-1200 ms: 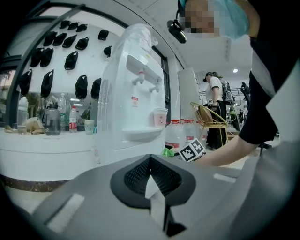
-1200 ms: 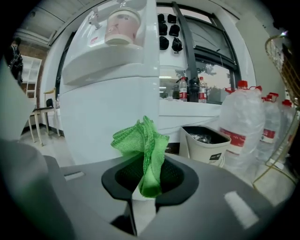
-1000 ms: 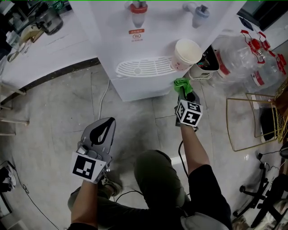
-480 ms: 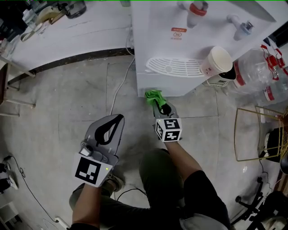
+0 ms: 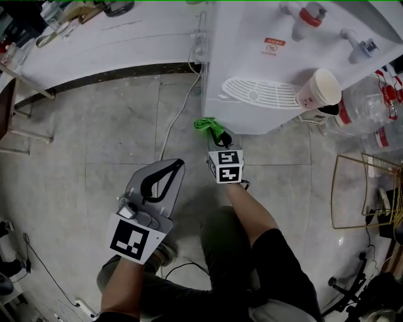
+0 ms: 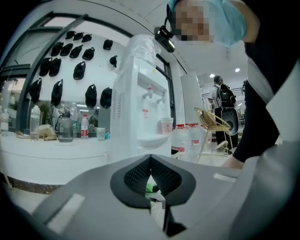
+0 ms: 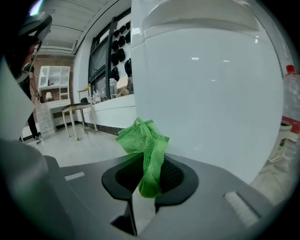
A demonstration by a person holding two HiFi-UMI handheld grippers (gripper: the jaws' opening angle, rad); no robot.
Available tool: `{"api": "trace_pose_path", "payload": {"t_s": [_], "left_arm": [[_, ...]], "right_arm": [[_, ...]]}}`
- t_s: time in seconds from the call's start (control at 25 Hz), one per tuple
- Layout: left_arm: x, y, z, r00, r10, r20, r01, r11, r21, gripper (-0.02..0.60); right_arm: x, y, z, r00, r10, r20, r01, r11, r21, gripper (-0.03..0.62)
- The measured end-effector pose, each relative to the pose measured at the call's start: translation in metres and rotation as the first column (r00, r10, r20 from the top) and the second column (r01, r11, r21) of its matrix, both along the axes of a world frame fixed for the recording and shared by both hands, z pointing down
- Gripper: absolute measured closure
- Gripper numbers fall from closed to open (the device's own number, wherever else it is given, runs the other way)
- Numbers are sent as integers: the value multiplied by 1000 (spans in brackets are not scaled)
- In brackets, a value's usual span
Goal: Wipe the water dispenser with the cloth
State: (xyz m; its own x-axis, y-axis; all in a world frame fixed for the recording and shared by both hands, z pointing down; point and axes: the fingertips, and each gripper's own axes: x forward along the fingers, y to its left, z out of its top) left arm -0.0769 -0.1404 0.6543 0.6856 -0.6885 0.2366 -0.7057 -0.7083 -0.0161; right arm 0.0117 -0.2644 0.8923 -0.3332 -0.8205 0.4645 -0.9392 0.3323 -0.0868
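The white water dispenser (image 5: 264,56) stands at the top of the head view, with a red tap (image 5: 313,14) and a blue tap (image 5: 364,45). My right gripper (image 5: 219,134) is shut on a green cloth (image 5: 205,124), held close to the dispenser's lower left corner; whether the cloth touches it I cannot tell. In the right gripper view the cloth (image 7: 144,149) sticks up between the jaws in front of the white side wall (image 7: 211,93). My left gripper (image 5: 165,174) hangs shut and empty over the floor, its jaws together in the left gripper view (image 6: 151,174).
A paper cup (image 5: 317,88) sits on the dispenser's drip tray (image 5: 257,92). Large water bottles (image 5: 371,94) and a gold wire rack (image 5: 368,188) stand at the right. A white counter (image 5: 107,44) runs along the top left. A cable (image 5: 173,119) trails down the floor.
My right gripper with the green cloth has moved left, from below the cup to the dispenser's lower left corner. The head view has swung left too. The left gripper has barely moved.
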Motion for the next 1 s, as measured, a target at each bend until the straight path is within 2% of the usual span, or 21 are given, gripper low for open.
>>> {"api": "trace_pose_path", "payload": {"t_s": [0.16, 0.48, 0.64, 0.84, 1.0], "left_arm": [[5, -3, 3, 1000, 1, -10, -1, 1000, -9, 583], [22, -5, 13, 999, 7, -45, -10, 999, -48, 583], [29, -6, 17, 998, 3, -58, -7, 998, -68, 583], [44, -4, 13, 996, 28, -84, -35, 996, -80, 583], [51, 2, 16, 997, 54, -47, -57, 996, -73, 583]], "right_arm": [[31, 6, -2, 999, 34, -13, -34, 999, 9, 510], [137, 11, 3, 979, 194, -68, -195, 981, -2, 508], [191, 15, 3, 954, 291, -74, -292, 956, -14, 508], [244, 16, 10, 929, 352, -114, -358, 933, -42, 508], [280, 17, 12, 892, 431, -136, -441, 896, -49, 510]]}}
